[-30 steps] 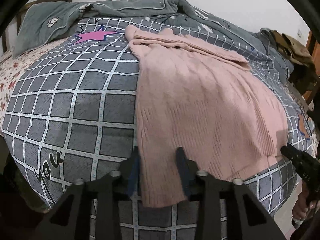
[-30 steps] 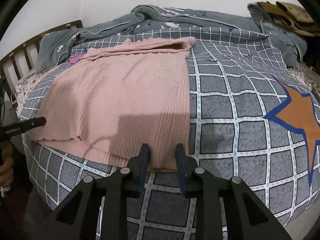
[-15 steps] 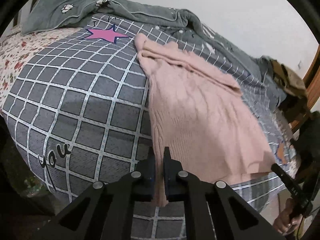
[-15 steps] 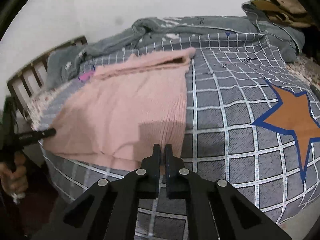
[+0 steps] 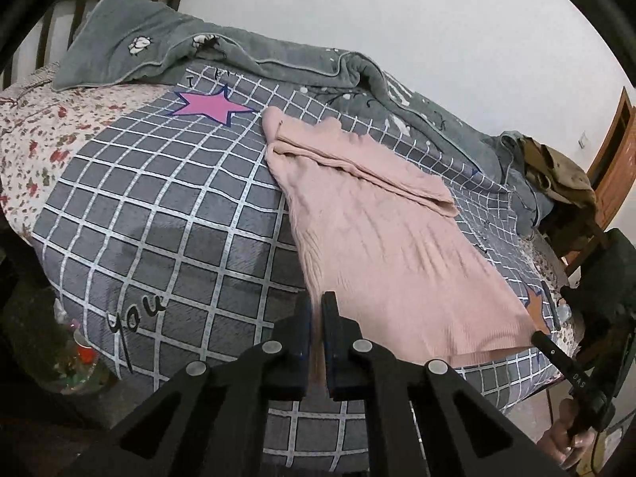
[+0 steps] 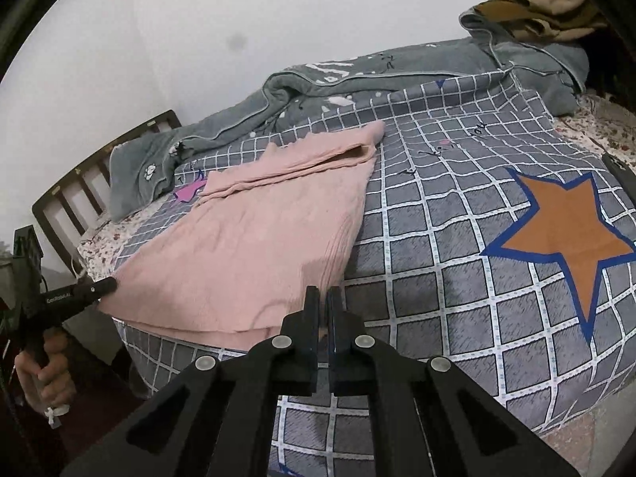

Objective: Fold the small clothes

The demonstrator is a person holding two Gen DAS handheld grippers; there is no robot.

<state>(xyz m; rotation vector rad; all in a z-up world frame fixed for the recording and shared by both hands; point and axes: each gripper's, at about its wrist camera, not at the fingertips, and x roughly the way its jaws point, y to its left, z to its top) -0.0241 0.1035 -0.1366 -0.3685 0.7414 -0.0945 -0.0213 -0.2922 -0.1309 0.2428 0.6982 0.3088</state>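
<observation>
A pink knitted sweater point(image 5: 381, 234) point(image 6: 254, 238) lies spread on a grey checked bed cover, its sleeve folded across the far end. My left gripper point(image 5: 317, 310) is shut on the sweater's near left hem corner, with pink cloth pinched between the pads. My right gripper point(image 6: 322, 302) is shut on the near right hem corner. Both corners are lifted off the cover, and the hem hangs between them. Each gripper shows at the edge of the other's view, the right gripper point(image 5: 556, 353) and the left gripper point(image 6: 79, 290), each held by a hand.
The grey checked cover point(image 5: 159, 214) point(image 6: 457, 258) bears a pink star point(image 5: 212, 105) and an orange star point(image 6: 572, 226). A rumpled grey blanket point(image 5: 278, 63) runs along the far side. Brown clothes point(image 6: 544, 4) lie piled in the corner. A wooden headboard point(image 6: 75, 187) stands at the left.
Both grippers went from open around the hem corners to shut on them, then rose, lifting the sweater's near edge off the cover.
</observation>
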